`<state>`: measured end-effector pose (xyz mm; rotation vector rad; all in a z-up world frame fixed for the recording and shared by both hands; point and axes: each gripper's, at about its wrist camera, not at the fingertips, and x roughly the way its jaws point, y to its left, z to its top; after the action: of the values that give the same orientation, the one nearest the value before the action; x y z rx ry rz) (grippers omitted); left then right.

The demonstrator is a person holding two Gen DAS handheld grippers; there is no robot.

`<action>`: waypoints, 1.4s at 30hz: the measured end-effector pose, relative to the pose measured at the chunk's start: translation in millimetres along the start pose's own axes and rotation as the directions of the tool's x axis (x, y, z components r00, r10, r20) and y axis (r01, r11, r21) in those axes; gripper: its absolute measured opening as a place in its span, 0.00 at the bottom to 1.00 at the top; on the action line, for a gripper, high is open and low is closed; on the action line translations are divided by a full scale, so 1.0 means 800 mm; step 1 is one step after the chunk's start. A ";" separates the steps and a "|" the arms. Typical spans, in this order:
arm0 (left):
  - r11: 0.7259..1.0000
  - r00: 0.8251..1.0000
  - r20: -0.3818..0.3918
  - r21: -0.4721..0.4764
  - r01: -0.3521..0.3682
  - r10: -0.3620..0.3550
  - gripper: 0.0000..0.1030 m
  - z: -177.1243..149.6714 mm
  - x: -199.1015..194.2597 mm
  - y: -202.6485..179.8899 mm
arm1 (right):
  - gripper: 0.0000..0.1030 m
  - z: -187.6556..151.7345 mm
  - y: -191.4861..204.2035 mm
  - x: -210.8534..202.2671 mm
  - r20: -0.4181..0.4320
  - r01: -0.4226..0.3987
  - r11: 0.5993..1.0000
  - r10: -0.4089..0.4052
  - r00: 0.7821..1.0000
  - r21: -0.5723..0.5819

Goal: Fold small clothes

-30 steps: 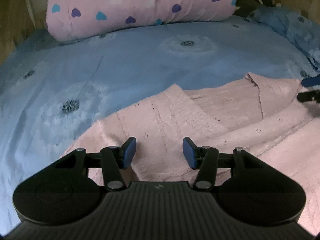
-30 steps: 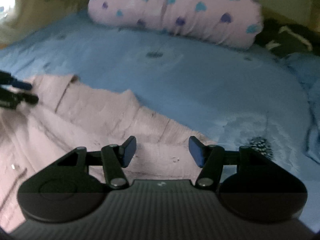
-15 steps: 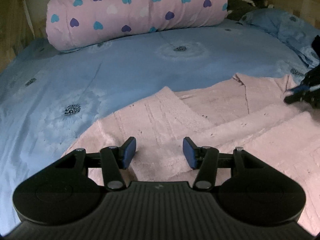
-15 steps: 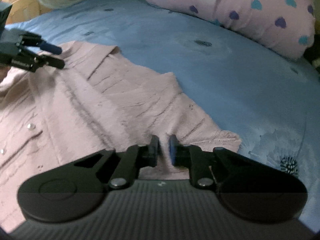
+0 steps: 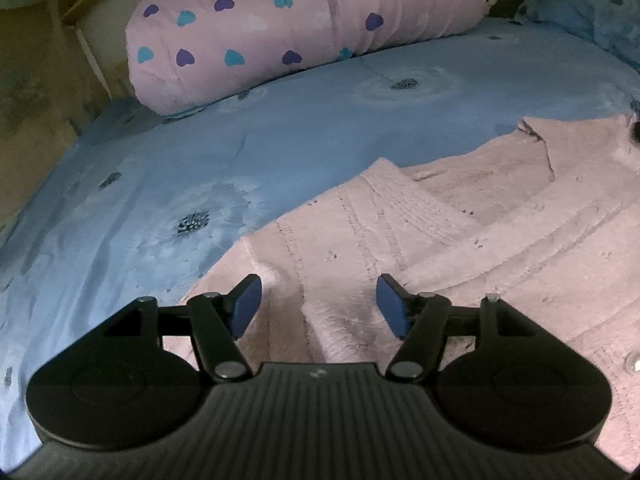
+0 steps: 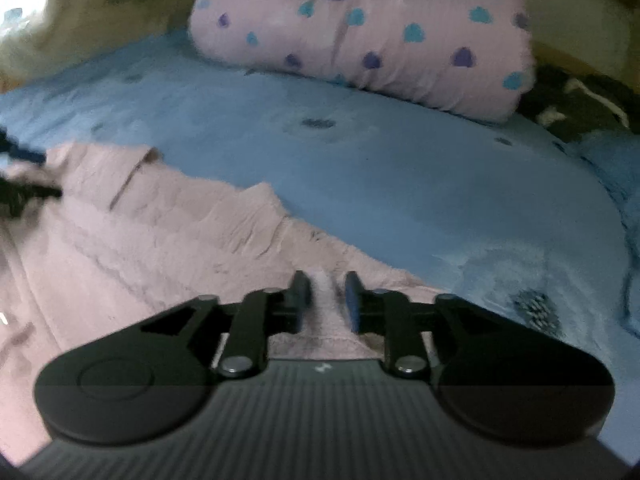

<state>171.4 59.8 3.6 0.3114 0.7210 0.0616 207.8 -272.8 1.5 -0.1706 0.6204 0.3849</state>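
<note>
The right gripper (image 6: 327,300) pinches the pink shirt's (image 5: 460,240) hem; the left gripper (image 5: 318,306), released, should clench the ridge between its fingers before lifting.

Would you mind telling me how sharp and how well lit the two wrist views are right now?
Left wrist view: sharp, dim, with fisheye bending at the edges; the pink garment shows its knit texture and the left gripper is crisp. Right wrist view: smeared throughout, the heart-print bolster and the right gripper soft-edged, with a blown-out bright patch at top left.
</note>
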 end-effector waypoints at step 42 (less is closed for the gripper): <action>0.928 0.991 -0.133 -0.366 -0.068 0.021 0.77 -0.117 -0.238 0.128 | 0.54 -0.114 0.090 -0.209 -0.006 -0.132 0.871 0.153 0.988 0.473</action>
<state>-28.2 150.6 90.2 -0.0398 0.8114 0.2602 6.0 -281.2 25.0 0.3392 0.7553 0.3624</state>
